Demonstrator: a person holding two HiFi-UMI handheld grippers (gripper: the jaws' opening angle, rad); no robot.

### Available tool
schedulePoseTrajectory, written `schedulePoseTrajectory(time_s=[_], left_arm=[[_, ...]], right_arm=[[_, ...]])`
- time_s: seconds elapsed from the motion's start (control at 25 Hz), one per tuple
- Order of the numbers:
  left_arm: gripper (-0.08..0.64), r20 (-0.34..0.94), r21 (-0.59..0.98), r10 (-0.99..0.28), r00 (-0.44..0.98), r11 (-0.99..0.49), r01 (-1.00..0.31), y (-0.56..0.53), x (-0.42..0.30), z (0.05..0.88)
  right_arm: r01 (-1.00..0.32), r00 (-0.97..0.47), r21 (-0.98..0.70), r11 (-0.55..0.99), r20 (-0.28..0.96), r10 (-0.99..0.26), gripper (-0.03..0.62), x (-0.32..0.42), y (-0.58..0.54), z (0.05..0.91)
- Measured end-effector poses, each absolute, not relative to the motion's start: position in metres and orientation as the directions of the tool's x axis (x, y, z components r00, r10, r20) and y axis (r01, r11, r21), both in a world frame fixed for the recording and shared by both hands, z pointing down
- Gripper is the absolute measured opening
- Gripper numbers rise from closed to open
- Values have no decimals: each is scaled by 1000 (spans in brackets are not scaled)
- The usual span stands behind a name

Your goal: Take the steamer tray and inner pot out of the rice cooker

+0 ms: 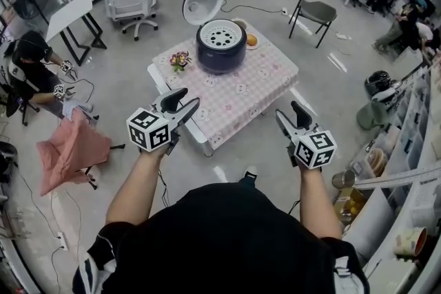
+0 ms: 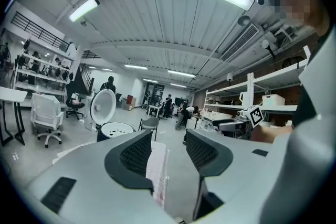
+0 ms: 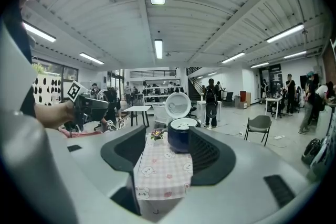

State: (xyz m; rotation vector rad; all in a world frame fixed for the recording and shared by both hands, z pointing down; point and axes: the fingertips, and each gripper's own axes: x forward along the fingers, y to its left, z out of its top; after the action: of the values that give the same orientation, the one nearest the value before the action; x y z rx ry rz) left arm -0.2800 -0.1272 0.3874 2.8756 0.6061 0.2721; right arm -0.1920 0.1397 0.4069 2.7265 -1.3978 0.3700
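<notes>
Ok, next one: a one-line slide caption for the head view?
Open, empty left gripper and right gripper short of the table; rice cooker lid up, steamer tray inside.

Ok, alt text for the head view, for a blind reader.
A dark blue rice cooker, white lid raised, white perforated steamer tray inside, stands on a table with a pink checked cloth. Left tongs and right tongs, both open, hover short of it.
</notes>
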Motion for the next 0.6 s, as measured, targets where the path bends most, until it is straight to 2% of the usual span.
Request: schedulePoseTrajectory(time_s=[0.6], left_arm=[[224,198,235,348,916,-924,300,-91,-153,408]], right_arm=[[-852,479,-80,-517,278,-833,259,-46,163,438]])
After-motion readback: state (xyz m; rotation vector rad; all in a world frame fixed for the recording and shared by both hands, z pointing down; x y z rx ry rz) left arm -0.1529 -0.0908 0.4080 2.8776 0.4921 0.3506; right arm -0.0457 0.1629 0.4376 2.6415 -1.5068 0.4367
